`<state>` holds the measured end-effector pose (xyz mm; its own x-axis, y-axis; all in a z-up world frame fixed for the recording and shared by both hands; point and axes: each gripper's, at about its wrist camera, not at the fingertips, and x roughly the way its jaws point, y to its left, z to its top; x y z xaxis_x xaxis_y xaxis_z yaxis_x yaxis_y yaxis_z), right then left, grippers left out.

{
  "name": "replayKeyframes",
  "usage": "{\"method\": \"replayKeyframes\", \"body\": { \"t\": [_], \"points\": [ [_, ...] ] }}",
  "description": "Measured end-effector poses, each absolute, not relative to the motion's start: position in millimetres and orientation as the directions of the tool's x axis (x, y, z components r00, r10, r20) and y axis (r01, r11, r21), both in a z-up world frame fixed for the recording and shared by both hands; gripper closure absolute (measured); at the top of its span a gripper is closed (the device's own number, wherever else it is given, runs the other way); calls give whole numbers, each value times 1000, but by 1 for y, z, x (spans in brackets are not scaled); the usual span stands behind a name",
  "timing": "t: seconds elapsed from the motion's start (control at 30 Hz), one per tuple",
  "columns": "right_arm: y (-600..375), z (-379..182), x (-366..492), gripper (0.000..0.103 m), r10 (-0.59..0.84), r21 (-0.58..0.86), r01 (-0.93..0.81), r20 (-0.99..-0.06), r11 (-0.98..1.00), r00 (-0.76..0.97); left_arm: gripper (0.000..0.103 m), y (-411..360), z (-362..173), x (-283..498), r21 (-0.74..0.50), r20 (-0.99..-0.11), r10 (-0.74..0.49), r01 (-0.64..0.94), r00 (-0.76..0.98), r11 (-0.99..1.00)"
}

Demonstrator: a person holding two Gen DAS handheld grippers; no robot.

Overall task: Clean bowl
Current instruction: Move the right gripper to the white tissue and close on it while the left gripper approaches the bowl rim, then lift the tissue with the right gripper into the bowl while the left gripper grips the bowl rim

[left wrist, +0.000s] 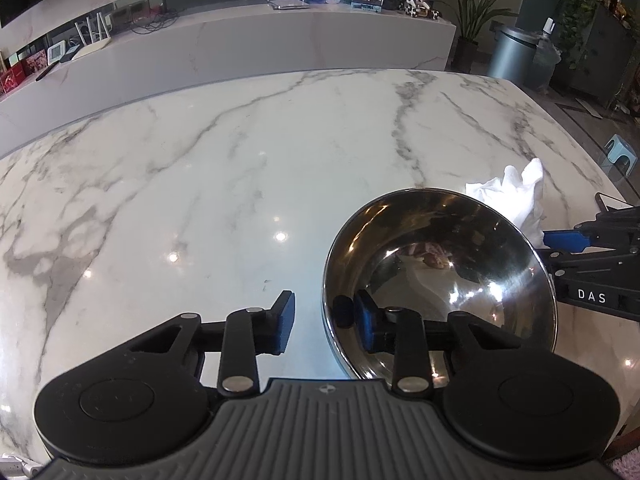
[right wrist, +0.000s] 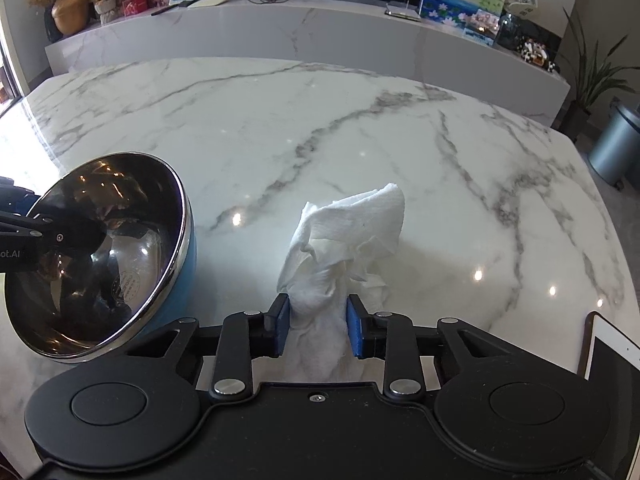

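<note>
- On the marble table, the bowl is tilting, its near rim straddled by the left gripper, whose jaws are gapping around it.
- Right of the bowl, the right gripper is pinching a crumpled white paper towel.

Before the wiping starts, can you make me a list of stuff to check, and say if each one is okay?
1. Left hand-held gripper has the bowl: ok, one finger sits inside the rim and one outside.
2. Grip on the rim is tight: cannot tell; the outer pad looks a little away from the wall.
3. Right hand-held gripper has the paper towel: ok, the pads squeeze its lower part.
4. Bowl opening faces the towel: ok, it is tilted up on its side.
5. Inside of the bowl needs wiping: cannot tell, it is too shiny with reflections.
6. Room on the marble table to work: ok, only a tablet lies near the edge.
</note>
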<state>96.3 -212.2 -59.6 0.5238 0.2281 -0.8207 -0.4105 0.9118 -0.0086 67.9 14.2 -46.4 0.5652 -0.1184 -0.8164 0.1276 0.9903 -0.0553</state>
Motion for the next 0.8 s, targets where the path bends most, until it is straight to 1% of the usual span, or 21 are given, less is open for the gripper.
{"method": "replayKeyframes", "body": {
  "t": [0.1,0.4,0.6,0.8],
  "points": [
    [-213,-53,94,84,240,-5,-412,-807,911,540,88,12,-46,67,-55,-815,-130,147,565,988],
    [-216,-22,82,84,262,-27,-412,-734,911,627,89,9,-46,67,-47,-815,-125,150,566,987],
    [-214,3,68,84,340,29,-440,-682,898,648,91,7,-44,67,-34,-806,-114,147,580,989],
    [-204,18,55,84,437,93,-505,-649,858,623,93,7,-41,66,-30,-801,-114,150,588,988]
  ]
}}
